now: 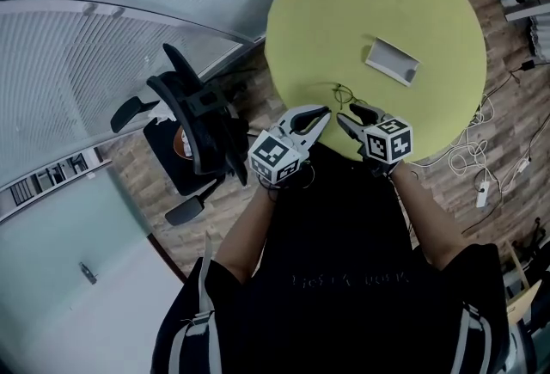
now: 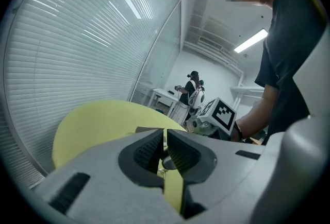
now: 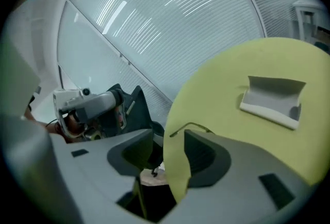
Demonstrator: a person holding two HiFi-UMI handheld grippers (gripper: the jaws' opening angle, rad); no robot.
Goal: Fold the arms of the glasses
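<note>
Two grippers are meeting over the near edge of a round yellow-green table [image 1: 344, 11]. The left gripper [image 1: 321, 116] is clenching: its own view is showing the ribbed pads nearly touching, with a small grey piece that looks like part of the glasses [image 2: 166, 162] pinched low between them. The right gripper [image 1: 351, 114] is standing released, its jaws wide apart. A thin wire arm of the glasses is arching just past its jaw tips, with nothing pressing on either pad.

From the head view, the glasses are showing only as a fine dark loop just beyond both sets of tips, at the table's near rim.

One container is lying on the table: a pale, open glasses case [image 1: 393, 61], well apart from the glasses and farther from the person. Its light lining is facing up and showing from end to end.

Only the right gripper view is giving the case's raised back wall and the curve of the wire arm clearly. Only the left gripper view is showing the contact between the pads, the right gripper's marker cube [image 2: 221, 113], and a distant person [image 2: 193, 89] standing by a white desk. Only the head view is taking in the black office chair [image 1: 193, 127] beside the table and the white cables [image 1: 473, 157] on the wooden floor.
</note>
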